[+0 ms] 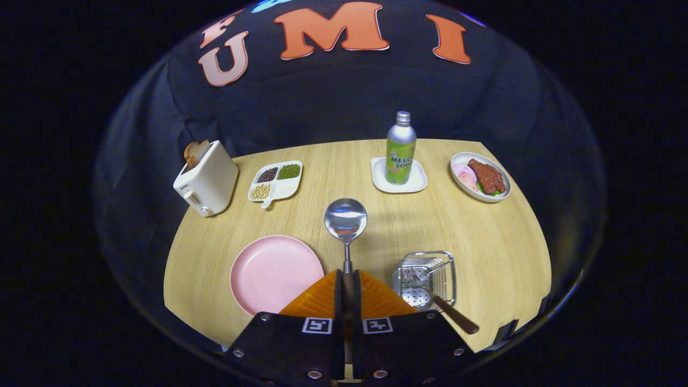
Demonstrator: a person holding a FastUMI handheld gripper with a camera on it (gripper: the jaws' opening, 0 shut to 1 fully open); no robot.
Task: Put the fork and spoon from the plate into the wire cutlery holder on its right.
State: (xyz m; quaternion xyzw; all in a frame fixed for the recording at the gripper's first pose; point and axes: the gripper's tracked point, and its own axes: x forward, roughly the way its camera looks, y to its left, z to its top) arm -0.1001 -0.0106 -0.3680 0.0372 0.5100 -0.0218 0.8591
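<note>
- The gripper (346,282) has its two orange fingers (317,301) drawn in close, pressing from both sides on the thin handle of the spoon (345,220); the gap between them is no wider than that handle.
- The spoon runs straight out along the fingers toward 12 o'clock, bowl outermost and facing the camera, its long axis in line with the gripper's own. It looks lifted clear of the table (484,242), though how high cannot be told.
- The wire cutlery holder (427,279) sits just beside the right finger, at about 2 o'clock from the fingertips. The fork (435,298) already lies in it, tines inside the basket and brown handle slanting out over the near rim toward 4 o'clock.
- The pink plate (274,271) lies just beside the left finger, at about 10 o'clock, with no cutlery left on it.
- The coming move turns on this: the holder lies to the right of the spoon's axis, not ahead of it, so the gripper would likely need to carry the spoon sideways to the right and tip it bowl-down over the basket, clear of the fork's handle.
- Farther out: a toaster (207,180) and a divided dish of beans (277,180) near 10 to 11 o'clock, a soda bottle (401,150) on a square coaster near 1 o'clock, and a dish of food (480,176) at 2 o'clock.
</note>
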